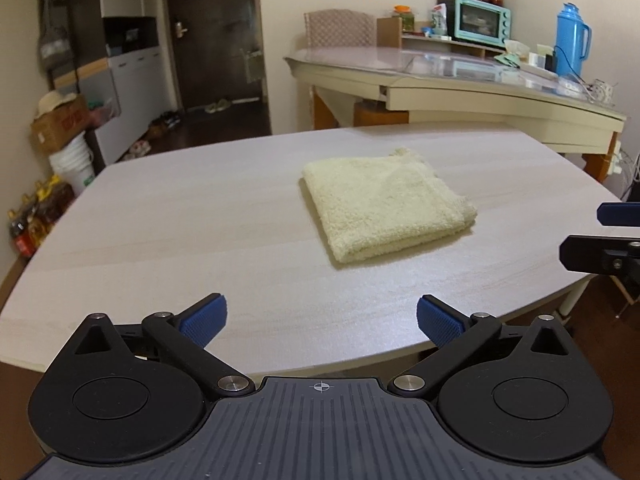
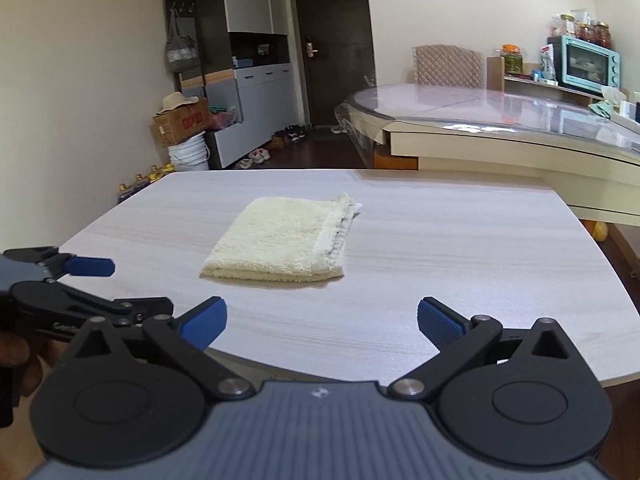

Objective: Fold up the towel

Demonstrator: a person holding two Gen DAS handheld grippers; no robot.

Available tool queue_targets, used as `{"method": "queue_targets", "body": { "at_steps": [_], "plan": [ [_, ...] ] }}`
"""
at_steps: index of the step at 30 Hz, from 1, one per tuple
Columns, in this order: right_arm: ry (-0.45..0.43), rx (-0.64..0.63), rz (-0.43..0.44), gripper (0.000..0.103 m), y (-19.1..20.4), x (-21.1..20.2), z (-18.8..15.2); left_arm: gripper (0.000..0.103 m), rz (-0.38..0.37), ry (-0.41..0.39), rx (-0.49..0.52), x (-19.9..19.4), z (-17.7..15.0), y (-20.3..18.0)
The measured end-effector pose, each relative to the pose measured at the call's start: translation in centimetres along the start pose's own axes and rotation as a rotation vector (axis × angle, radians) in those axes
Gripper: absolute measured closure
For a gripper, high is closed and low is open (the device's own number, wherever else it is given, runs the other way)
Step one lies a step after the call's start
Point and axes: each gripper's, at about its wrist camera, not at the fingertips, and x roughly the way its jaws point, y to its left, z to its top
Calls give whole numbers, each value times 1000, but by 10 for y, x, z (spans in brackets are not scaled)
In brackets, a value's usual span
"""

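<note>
A cream towel (image 1: 384, 204) lies folded into a small thick rectangle in the middle of the pale wood table (image 1: 180, 208); it also shows in the right wrist view (image 2: 286, 240). My left gripper (image 1: 322, 318) is open and empty, held above the table's near edge, short of the towel. My right gripper (image 2: 322, 320) is open and empty too, near the front edge. The right gripper's fingers (image 1: 592, 256) show at the right edge of the left wrist view. The left gripper's fingers (image 2: 90, 266) show at the left of the right wrist view.
A cream side table (image 1: 460, 92) with a glass top stands behind, carrying a teal oven (image 1: 482, 20), jars and a blue thermos (image 1: 570, 40). A cardboard box (image 2: 182, 122), white bucket and bottles stand on the floor at the left.
</note>
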Motion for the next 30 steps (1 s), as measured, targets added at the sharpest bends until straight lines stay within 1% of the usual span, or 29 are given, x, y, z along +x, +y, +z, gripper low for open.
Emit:
{"method": "queue_targets", "body": {
  "at_steps": [7,18,30],
  "plan": [
    [21,8,-16,0,0,-1,0,0,-6,4,-39,-4,4,1],
    [27,8,-6,0,1,0,-1,0,3,17,-43,-1,7,-4],
    [49,5,-2,0,4,1,-5,0,-10,22,-41,0,4,-9]
  ]
}}
